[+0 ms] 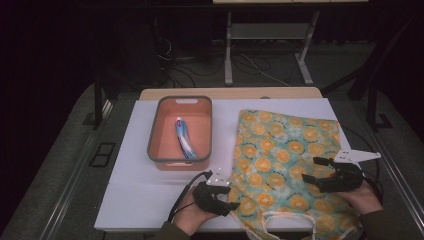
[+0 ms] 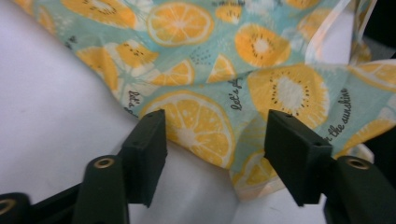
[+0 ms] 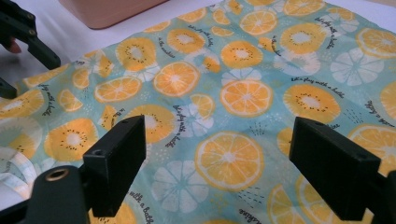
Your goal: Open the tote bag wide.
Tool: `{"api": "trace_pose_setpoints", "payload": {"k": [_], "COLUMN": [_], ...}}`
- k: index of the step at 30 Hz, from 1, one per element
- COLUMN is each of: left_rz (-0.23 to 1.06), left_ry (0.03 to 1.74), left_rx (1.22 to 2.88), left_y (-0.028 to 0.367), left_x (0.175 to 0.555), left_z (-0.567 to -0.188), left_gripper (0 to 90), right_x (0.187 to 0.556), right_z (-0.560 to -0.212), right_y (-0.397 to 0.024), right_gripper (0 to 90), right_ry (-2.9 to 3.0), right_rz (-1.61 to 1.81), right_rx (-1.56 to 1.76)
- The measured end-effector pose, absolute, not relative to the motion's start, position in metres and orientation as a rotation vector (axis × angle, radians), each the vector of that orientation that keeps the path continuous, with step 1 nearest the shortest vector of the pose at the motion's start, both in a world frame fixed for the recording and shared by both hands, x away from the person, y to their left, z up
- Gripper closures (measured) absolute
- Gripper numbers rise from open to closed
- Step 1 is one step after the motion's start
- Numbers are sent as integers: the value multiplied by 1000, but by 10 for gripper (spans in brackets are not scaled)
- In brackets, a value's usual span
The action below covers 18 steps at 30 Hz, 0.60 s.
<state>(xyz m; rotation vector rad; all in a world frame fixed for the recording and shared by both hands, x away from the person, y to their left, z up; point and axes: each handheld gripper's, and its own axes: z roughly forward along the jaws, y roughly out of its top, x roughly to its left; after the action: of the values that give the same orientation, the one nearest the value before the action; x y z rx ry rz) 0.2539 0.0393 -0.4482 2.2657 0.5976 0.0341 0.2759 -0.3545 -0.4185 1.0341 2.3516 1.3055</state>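
A teal cloth bag printed with orange slices lies flat on the right half of the white table top. My left gripper sits at the bag's near left corner. In the left gripper view its jaws stand apart on either side of the bag's edge, with neither pad pressing on it. My right gripper hovers over the bag's right side. Its jaws are spread wide above the fabric with nothing between them. The left gripper shows at the top left of the right gripper view.
An orange bin with a grey rim stands left of the bag and holds a blue and white tube. The bin's corner appears in the right gripper view. The bag's pale handles trail at the table's near edge.
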Motion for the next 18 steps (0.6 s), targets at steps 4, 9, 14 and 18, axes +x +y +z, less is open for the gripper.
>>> {"api": "trace_pose_setpoints", "payload": {"k": [4, 9, 14, 18], "left_rz": [138, 126, 282, 305], "left_ry": [552, 520, 612, 698], "left_rx": [2307, 2324, 2275, 2214], "left_y": [39, 40, 52, 65], "left_x": [252, 258, 273, 283], "left_z": [-447, -445, -437, -435], "left_gripper": [616, 893, 896, 893], "right_x": [276, 276, 276, 276], "right_z": [-419, -419, -419, -419], "right_y": [-355, -354, -354, -353], "right_gripper": [184, 184, 184, 184], "right_ry": [2353, 2356, 2354, 2359], "right_rz": [1303, 1304, 1305, 1302], "right_rx": [1038, 1032, 1033, 1030]}}
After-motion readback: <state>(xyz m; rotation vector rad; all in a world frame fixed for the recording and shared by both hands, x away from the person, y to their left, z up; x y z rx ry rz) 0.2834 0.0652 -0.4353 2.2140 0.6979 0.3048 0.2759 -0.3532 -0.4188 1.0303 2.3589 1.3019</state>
